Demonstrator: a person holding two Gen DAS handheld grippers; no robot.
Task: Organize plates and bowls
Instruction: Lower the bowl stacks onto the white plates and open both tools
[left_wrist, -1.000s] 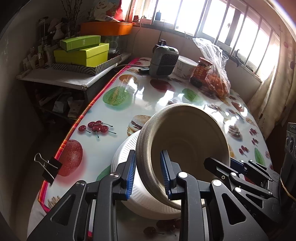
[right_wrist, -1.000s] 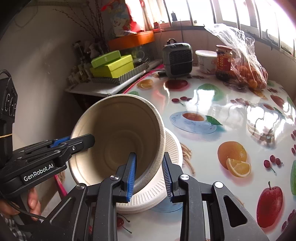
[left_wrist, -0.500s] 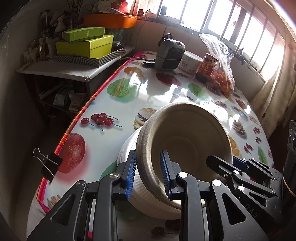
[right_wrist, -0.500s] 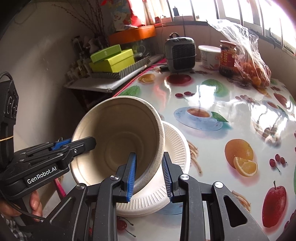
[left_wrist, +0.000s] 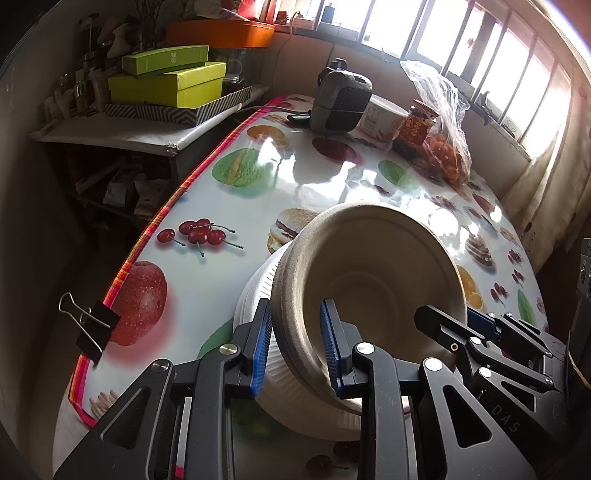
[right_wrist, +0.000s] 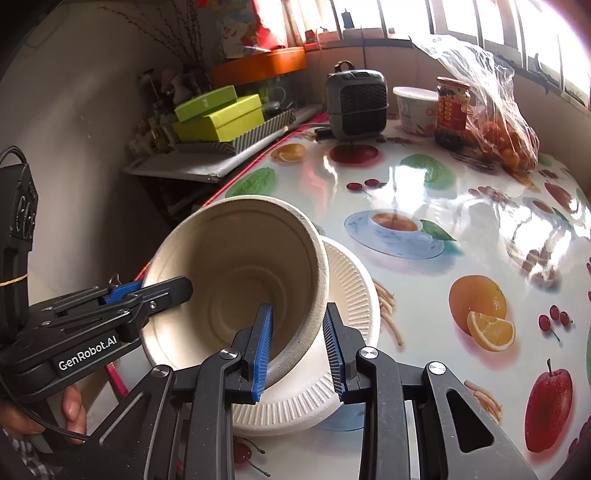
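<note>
Beige pulp bowl (left_wrist: 373, 280), deep w/ thick rolled rim, stepped rings inside, empty. Tilted hard on its side, mouth facing near edge of the table (left_wrist: 207, 273). Bowl's lower wall sits over a white plate stack (right_wrist: 351, 295): ribbed rims, round, nested, flat on the table. Stack lies near the table's front-left corner, close to the striped left edge.
</note>
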